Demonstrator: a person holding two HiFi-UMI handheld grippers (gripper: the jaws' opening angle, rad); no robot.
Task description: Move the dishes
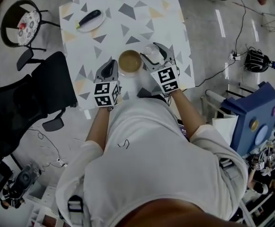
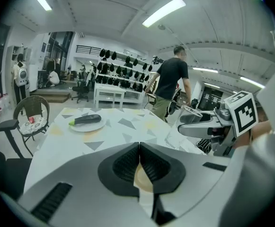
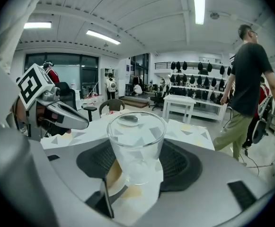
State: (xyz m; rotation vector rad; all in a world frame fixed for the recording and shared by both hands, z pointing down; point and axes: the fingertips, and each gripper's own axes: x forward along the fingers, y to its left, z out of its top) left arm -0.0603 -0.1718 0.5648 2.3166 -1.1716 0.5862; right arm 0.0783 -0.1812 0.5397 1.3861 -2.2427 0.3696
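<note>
**Glass held at the right, bowl between the two tools**

At the far left of the head view we see a white plate on the far left part of the patterned table. On it lies one dark vegetable. Its long axis runs diagonally and its green end points towards the near left edge of the plate. The plate is well apart from both tools.

Next comes the left gripper. In its own view we find the ribbed pads pressed against each other with nothing between them, and a sliver of tan shows beyond and below them. From above, its tips lie just beside the left rim of the bowl. We cannot tell whether they touch it.

The bowl is round, with a brown rim and a paler tan inside. It sits mouth up near the table's near edge and looks empty.

Just right of the bowl stands the glass, a clear tumbler that widens towards the rim. It is upright with its mouth up and holds nothing. The right gripper has a jaw closed against each side of it. We cannot tell whether its base rests on the table.
</note>
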